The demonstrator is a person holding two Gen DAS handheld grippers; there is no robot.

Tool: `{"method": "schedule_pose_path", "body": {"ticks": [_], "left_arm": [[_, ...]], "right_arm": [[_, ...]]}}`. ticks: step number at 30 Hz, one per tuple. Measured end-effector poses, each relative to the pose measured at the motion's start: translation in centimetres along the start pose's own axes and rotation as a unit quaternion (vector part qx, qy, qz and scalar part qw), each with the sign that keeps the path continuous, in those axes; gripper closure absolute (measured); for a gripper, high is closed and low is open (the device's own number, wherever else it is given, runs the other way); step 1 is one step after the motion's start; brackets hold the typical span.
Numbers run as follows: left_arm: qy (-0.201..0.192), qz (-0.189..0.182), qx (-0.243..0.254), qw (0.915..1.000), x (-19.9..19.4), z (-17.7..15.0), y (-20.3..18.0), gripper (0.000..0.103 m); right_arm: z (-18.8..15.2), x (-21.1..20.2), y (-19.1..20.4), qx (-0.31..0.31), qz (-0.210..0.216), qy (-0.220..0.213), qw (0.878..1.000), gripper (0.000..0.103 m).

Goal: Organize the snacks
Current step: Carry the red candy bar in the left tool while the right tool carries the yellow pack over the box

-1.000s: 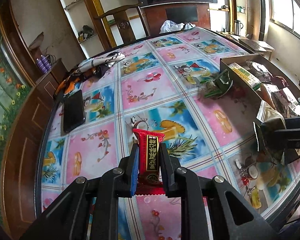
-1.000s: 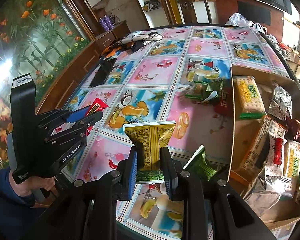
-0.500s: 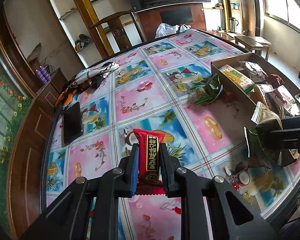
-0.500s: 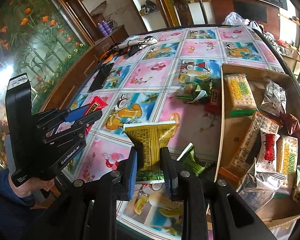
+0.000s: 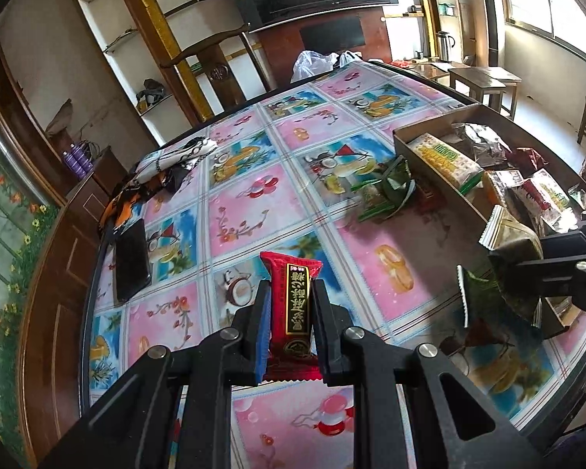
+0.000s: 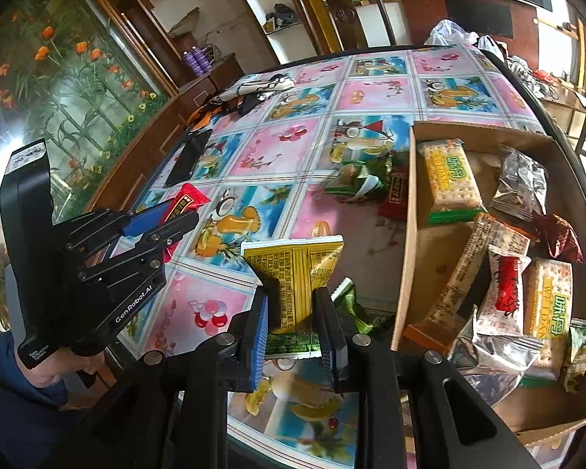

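Note:
My left gripper (image 5: 291,293) is shut on a red snack packet (image 5: 293,297) with a black and gold label, held above the tablecloth. In the right wrist view the same left gripper (image 6: 183,215) shows at the left with that red packet (image 6: 187,199). My right gripper (image 6: 291,301) is shut on a yellow and green snack packet (image 6: 297,273), lifted just left of the cardboard box (image 6: 406,234). The box holds several wrapped snacks, among them a cracker pack (image 6: 449,179). From the left wrist view, the right gripper's packet (image 5: 515,246) hangs at the right edge.
Green wrappers (image 6: 359,179) and a dark red bar (image 6: 394,195) lie on the cloth beside the box's left wall. Another green packet (image 6: 351,305) lies under my right gripper. A black phone (image 5: 131,258) and a patterned cloth (image 5: 168,164) lie at the table's far left.
Both grippers have drifted toward the box with their packets still gripped; the box and its snacks look nearer in both views.

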State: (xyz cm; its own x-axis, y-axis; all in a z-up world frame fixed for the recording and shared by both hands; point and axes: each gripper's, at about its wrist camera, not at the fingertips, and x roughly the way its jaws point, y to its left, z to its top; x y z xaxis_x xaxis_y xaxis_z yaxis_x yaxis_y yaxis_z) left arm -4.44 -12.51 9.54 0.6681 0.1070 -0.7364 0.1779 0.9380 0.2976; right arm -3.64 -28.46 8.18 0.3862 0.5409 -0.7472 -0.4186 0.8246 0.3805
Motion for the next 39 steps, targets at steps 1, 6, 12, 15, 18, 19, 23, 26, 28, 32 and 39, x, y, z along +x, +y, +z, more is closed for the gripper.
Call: {"method": "schedule_pose_path", "body": {"ticks": [1,6,12,15,18,19,23,26,28,32,39], "left_arm": [[-0.001,-0.001,0.002,1.0,0.0,0.2,-0.2,0.084],[-0.005,-0.011,0.009,0.9999,0.2,0.9,-1.3,0.084],[-0.009,-0.026,0.02,0.9994,0.5,1.8,-3.0,0.084],[-0.012,-0.035,0.026,0.999,0.6,2.3,-3.9,0.084],[-0.014,-0.045,0.033,0.9983,0.7,2.8,-5.0,0.084],[-0.016,-0.05,0.035,0.998,0.7,3.0,-5.4,0.084],[-0.019,-0.072,0.038,0.9965,0.9,3.8,-6.8,0.084],[-0.021,-0.104,0.034,0.9937,0.9,4.3,-7.9,0.084],[-0.021,-0.127,0.031,0.9911,0.9,4.7,-8.7,0.084],[-0.02,-0.177,0.027,0.9837,1.0,5.5,-10.4,0.084],[-0.002,-0.276,0.03,0.9606,1.3,6.5,-13.7,0.084]], "right_arm": [[0.0,-0.1,-0.2,0.001,-0.001,0.0,1.0,0.078],[-0.1,-0.5,-1.1,0.01,-0.009,-0.001,1.0,0.078],[-0.5,-1.4,-2.7,0.027,-0.023,-0.004,0.999,0.078],[-0.8,-2.0,-3.5,0.037,-0.031,-0.006,0.999,0.078],[-1.2,-2.6,-4.3,0.047,-0.04,-0.008,0.998,0.078],[-1.3,-2.8,-4.6,0.05,-0.043,-0.009,0.998,0.078],[-2.1,-3.9,-6.0,0.067,-0.061,-0.013,0.996,0.078],[-2.7,-5.0,-7.4,0.086,-0.076,-0.017,0.993,0.078],[-3.1,-5.8,-8.5,0.101,-0.086,-0.021,0.991,0.078],[-4.1,-7.3,-10.5,0.131,-0.105,-0.029,0.985,0.078],[-5.7,-8.9,-12.9,0.164,-0.124,-0.034,0.978,0.078]]}}
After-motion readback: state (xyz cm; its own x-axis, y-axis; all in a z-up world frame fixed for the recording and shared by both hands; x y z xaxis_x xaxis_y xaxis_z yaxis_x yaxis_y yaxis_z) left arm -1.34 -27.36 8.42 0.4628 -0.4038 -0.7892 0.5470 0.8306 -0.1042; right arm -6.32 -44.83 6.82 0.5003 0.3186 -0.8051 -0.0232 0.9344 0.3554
